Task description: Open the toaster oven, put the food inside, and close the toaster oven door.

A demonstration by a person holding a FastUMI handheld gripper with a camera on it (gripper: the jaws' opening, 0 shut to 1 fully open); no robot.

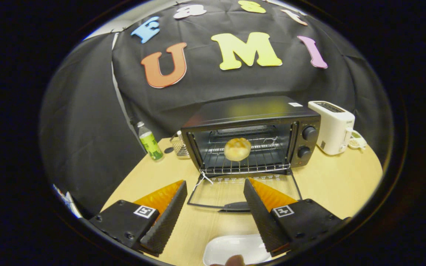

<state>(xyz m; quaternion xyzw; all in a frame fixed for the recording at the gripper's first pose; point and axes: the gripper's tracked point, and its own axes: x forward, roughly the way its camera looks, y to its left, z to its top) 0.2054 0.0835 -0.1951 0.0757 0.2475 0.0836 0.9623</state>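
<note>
One bun (pixel 237 149) lies on the wire rack (pixel 244 157) inside the oven (pixel 252 133). It is round, so no long axis can be told; its scored top faces the camera. The oven stands on the table (pixel 331 184) at 12 o'clock from the fingers, with its mouth toward the gripper and its long side from 9 to 3 o'clock. Its door (pixel 242 190) is fully down, lying flat on the table toward the gripper, and the door handle (pixel 235 207) is at the near edge, between the two fingers. Two knobs (pixel 306 142) sit one above the other on the panel at the 3 o'clock side of the mouth.

The gripper (pixel 215 201) is wide apart and holds nothing. The fingertips are near the front corners of the door; whether they touch it I cannot tell.

Close below the fingers, at 6 o'clock, a white plate (pixel 231 249) lies on the table, and a fingertip of a person (pixel 235 261) shows at its near rim.

At 10 o'clock from the oven stands a green bottle (pixel 150 142), upright, and a small wire basket (pixel 179 146) is just beside the oven's side. At 3 o'clock from the oven a white toaster (pixel 332 127) stands apart from it. Nothing lies between the fingers and the open mouth except the door.
</note>
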